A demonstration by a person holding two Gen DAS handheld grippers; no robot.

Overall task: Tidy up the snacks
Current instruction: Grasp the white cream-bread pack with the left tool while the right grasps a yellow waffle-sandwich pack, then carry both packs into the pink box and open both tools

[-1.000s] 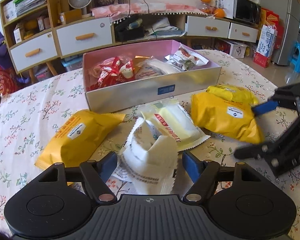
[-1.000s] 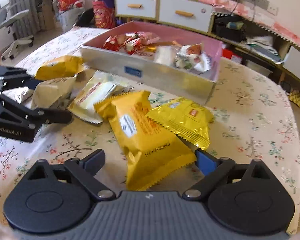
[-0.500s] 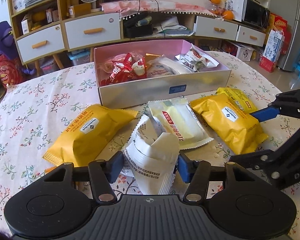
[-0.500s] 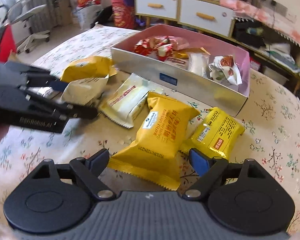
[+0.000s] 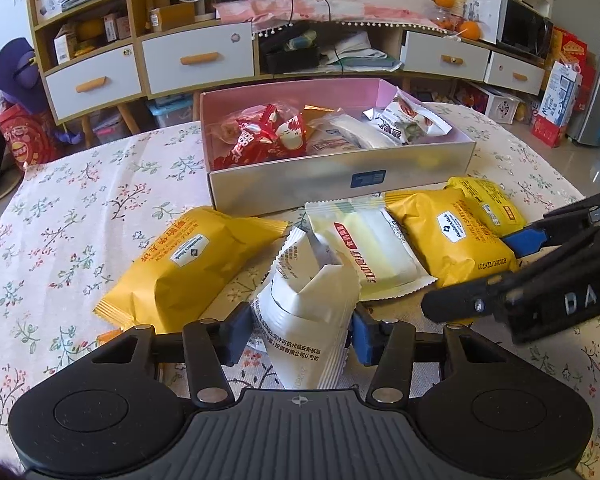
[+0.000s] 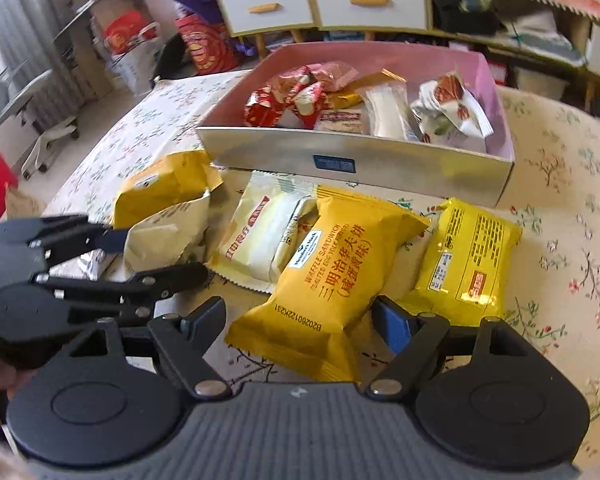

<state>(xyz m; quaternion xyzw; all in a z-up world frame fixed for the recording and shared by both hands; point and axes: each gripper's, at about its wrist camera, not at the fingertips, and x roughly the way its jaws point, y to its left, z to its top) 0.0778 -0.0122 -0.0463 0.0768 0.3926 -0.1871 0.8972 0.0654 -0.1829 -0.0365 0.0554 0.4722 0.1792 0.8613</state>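
Both claws narrower than before — box (image 5: 340, 178) full of snacks (image 5: 268, 136).

Both 2 wrist views look down steeply, close over the floral-clothed counter (image 5: 80, 216), sharing the pink-lined cardboard box (image 5: 284, 192) and snack packets.

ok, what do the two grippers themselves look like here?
Both match: the left gripper and the right gripper have black linkage arms with silver pivot screws, blue finger pads, round black discs either side and a ribbed grey body. White lettering on each side. No cables or sleeves visible.
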